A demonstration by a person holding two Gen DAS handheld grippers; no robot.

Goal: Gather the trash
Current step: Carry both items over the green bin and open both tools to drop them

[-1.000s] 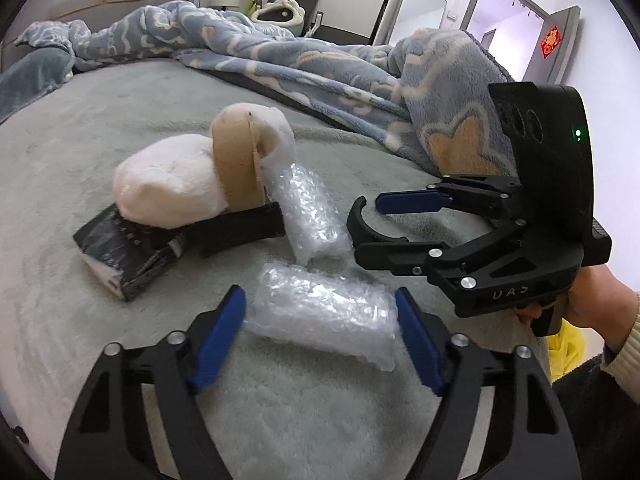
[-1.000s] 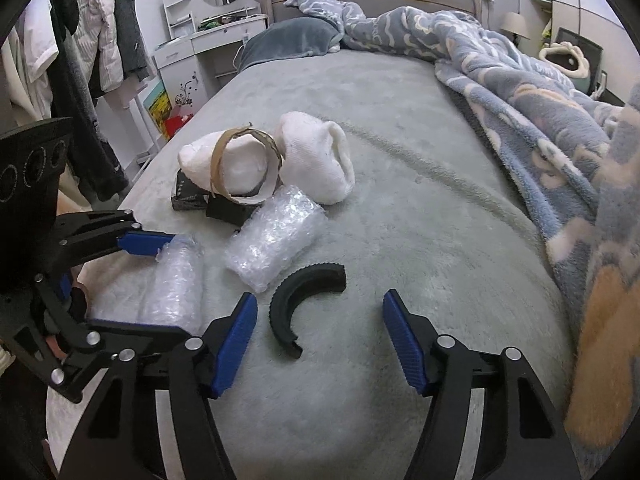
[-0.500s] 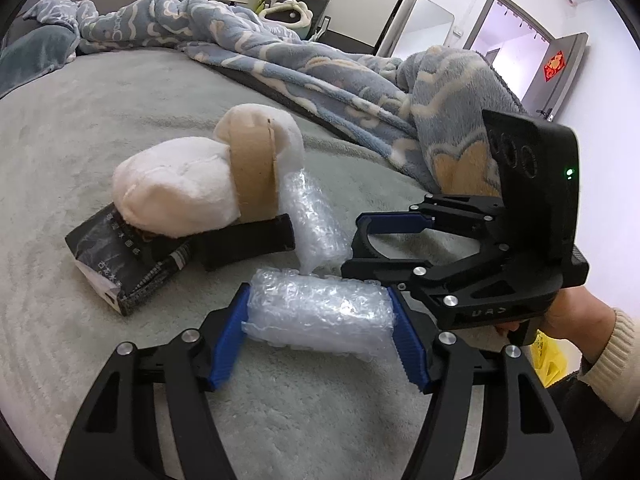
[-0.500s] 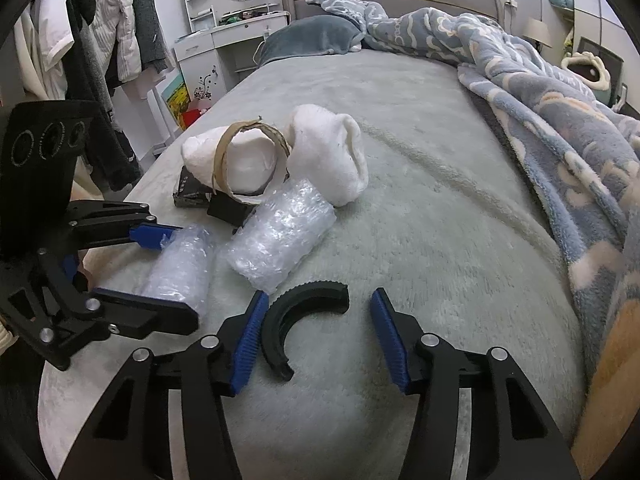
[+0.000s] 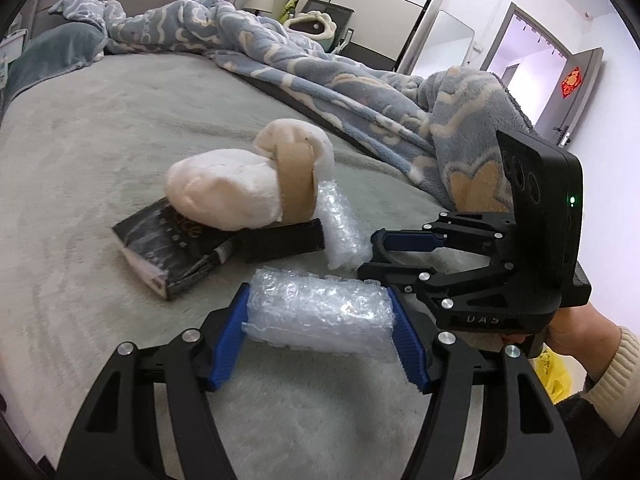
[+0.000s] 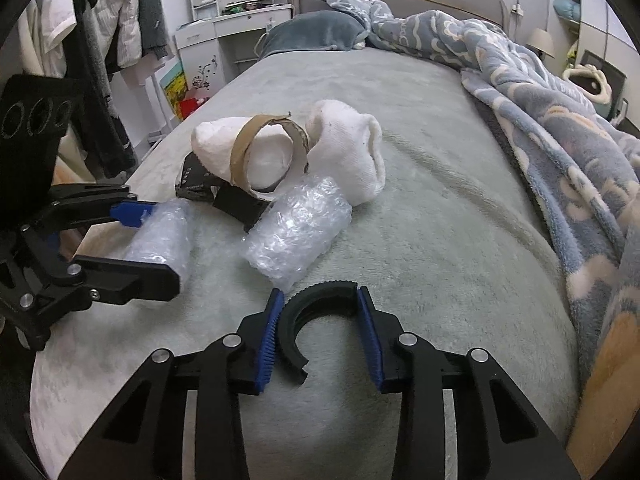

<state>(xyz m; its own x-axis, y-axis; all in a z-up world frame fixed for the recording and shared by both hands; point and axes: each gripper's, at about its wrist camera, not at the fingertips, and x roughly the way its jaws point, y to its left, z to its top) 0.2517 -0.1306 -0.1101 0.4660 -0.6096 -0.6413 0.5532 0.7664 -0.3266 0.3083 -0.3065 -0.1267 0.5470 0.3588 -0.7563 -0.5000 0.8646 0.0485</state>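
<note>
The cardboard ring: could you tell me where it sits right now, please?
The cardboard ring stands mid-bed, looped around a white sock, with a second sock at its right and a bubble-wrap roll just nearer.

The black packet (image 5: 172,246) is half buried under the white socks (image 5: 224,190), its print too blurred to read; the second bubble-wrap roll (image 5: 340,226) vanishes behind the right gripper (image 5: 376,254); the person's hand (image 5: 576,334) runs off frame at the bed's near edge.

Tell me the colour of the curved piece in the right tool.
Black curved piece, clearest in the right wrist view.
</note>
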